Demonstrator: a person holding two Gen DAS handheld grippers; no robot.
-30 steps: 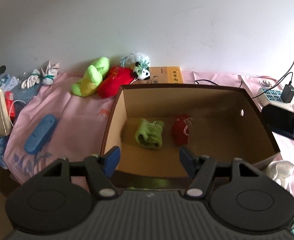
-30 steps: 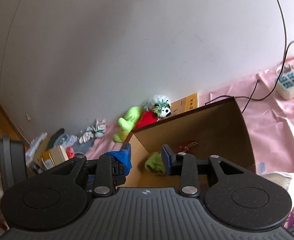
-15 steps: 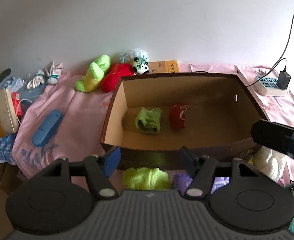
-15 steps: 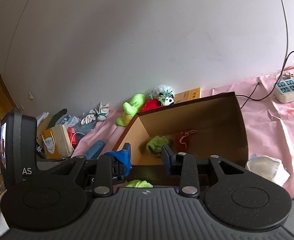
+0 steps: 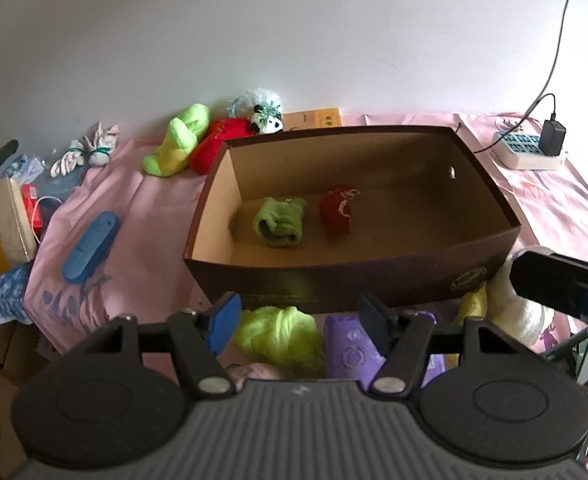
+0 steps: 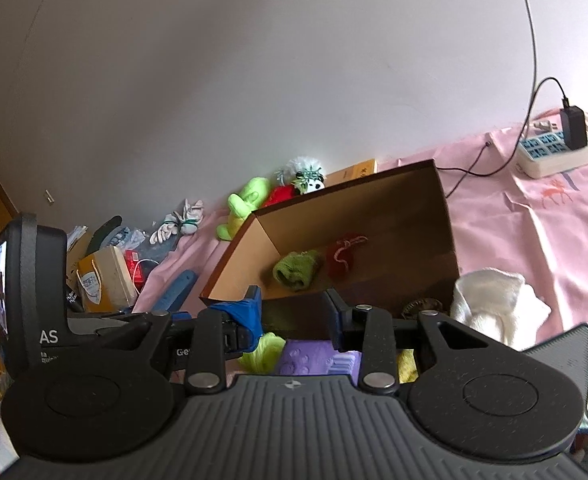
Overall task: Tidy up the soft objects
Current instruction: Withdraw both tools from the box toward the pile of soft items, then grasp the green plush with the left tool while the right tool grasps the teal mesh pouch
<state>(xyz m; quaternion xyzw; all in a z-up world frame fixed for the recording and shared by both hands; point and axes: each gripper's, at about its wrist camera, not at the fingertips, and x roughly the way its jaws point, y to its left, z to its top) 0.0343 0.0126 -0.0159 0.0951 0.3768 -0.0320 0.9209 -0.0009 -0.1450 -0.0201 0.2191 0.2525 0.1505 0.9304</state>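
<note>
A brown cardboard box (image 5: pixel 346 280) stands on the pink sheet. Inside it lie a rolled green cloth (image 5: pixel 278 222) and a red pouch (image 5: pixel 340 212). In front of the box sit a lime-green cloth (image 5: pixel 281 334), a purple cloth (image 5: pixel 352 352) and a white cloth (image 5: pixel 524 314). My left gripper (image 5: pixel 298 316) hangs open over the lime and purple cloths, holding nothing. My right gripper (image 6: pixel 294 312) is open with nothing between its fingers, near the box's front wall (image 6: pixel 294 312). The white cloth (image 6: pixel 494 300) lies to its right.
Lime, red and panda plush toys (image 5: pixel 221 140) lie behind the box by the wall. A blue flat object (image 5: pixel 89 246) lies left of the box, a paper bag (image 5: pixel 3 224) at the sheet's left edge. A power strip (image 5: pixel 528 154) with cable sits far right.
Both grippers have drawn back from the box, so it looks smaller. The lime, purple and white cloths in front of it have come into view. Jaw openings are unchanged.
</note>
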